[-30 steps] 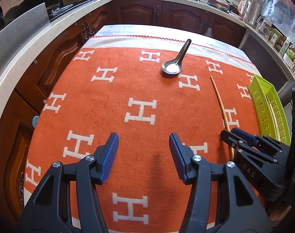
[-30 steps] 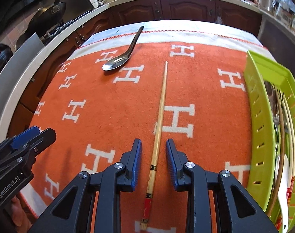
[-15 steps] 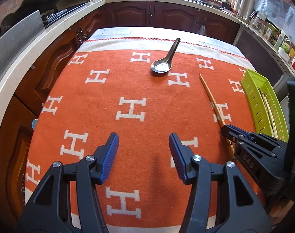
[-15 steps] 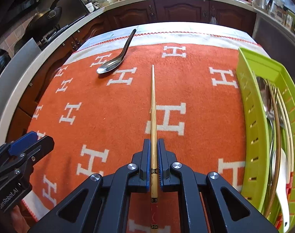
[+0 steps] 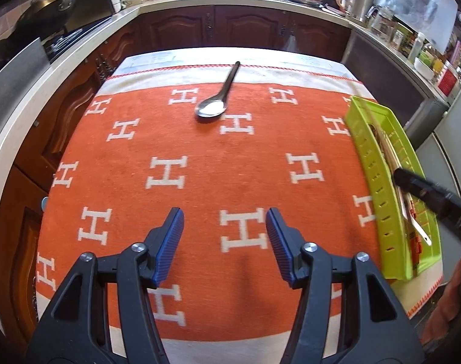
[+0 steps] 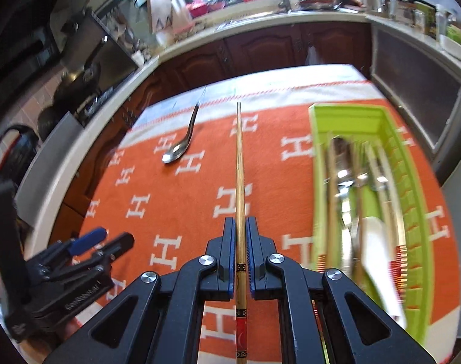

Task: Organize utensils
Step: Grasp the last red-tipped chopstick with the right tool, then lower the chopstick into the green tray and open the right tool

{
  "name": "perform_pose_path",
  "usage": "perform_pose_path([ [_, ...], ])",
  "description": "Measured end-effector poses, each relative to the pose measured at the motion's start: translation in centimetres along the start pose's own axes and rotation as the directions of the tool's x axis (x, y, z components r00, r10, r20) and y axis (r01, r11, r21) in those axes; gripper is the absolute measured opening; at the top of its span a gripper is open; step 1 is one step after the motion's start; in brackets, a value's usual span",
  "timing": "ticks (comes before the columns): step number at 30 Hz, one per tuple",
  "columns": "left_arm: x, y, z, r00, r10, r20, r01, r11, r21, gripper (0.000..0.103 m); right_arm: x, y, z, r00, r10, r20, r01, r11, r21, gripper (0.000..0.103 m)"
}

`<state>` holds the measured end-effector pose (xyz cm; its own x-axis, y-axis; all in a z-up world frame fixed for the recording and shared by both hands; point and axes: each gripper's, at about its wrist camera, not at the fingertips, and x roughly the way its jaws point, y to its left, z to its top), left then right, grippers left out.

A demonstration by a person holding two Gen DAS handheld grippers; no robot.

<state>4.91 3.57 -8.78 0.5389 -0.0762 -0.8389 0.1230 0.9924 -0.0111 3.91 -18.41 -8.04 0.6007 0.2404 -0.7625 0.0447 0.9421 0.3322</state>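
Setting: A kitchen table under an orange blanket (image 5: 200, 188) patterned with white H letters stood ringed by dark wood cabinets and a pale counter.
Tray: A lime-green slotted utensil tray (image 6: 318, 182) lay along the blanket's right edge, its long axis running away from the cameras; it already held several chopsticks, metal cutlery and a white spoon, all blurred in the right wrist view.
Left gripper: The left gripper (image 5: 224, 242) hung over the blanket's near middle with its blue pads spread and nothing between them, the jaws having just widened a little.
Right gripper: The right gripper (image 6: 240, 248) was pressed together on a single wooden chopstick (image 6: 239, 163), pinching it near its decorated red-and-black butt end.
Chopstick: It was off the blanket, its thin tip pointing straight ahead along the fingers and away from the camera.
Spoon: A dark-handled metal spoon (image 5: 215, 103) lay on the blanket's far side, bowl towards the cameras and handle pointing off to the far edge, well apart from both grippers.
Key relation: The tray lay just to the right of the held chopstick, and the two long axes looked close to parallel, so a sideways shift and a lowering seemed all that the drop called for.
Nearer hand: The right was the closer to the tray; the spoon seemed to fall to the free left.
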Motion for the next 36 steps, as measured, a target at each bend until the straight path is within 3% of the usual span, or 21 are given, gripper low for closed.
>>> perform_pose_path([
  [8, -0.5, -2.5, 0.1, 1.000, -0.006, -0.004, 0.006, 0.999, 0.053, 0.056, -3.5, -5.4, 0.7, 0.997, -0.062, 0.050, 0.057, 0.994, 0.095, 0.006],
  [17, -0.7, -3.5, -0.1, 1.000, 0.006, -0.006, -0.006, 0.997, 0.080, 0.056, -3.0, -10.7, 0.1, 0.993, -0.121, 0.005, 0.118, 0.978, 0.171, 0.006],
  [21, -0.6, -3.7, -0.1, 1.000, 0.009, -0.007, -0.008, 0.996, 0.089, 0.056, -1.9, -11.5, -0.3, 0.990, -0.137, -0.025, 0.139, 0.974, 0.180, 0.007],
  [26, -0.5, -3.9, -0.1, 1.000, 0.012, -0.011, -0.011, 0.995, 0.096, 0.056, -0.8, -11.6, -0.7, 0.989, -0.139, -0.050, 0.146, 0.968, 0.205, 0.021],
  [36, -0.3, -4.2, -0.2, 0.999, 0.026, -0.023, -0.023, 0.994, 0.106, 0.056, -1.1, -10.6, -1.0, 0.991, -0.128, -0.034, 0.132, 0.972, 0.194, 0.025],
])
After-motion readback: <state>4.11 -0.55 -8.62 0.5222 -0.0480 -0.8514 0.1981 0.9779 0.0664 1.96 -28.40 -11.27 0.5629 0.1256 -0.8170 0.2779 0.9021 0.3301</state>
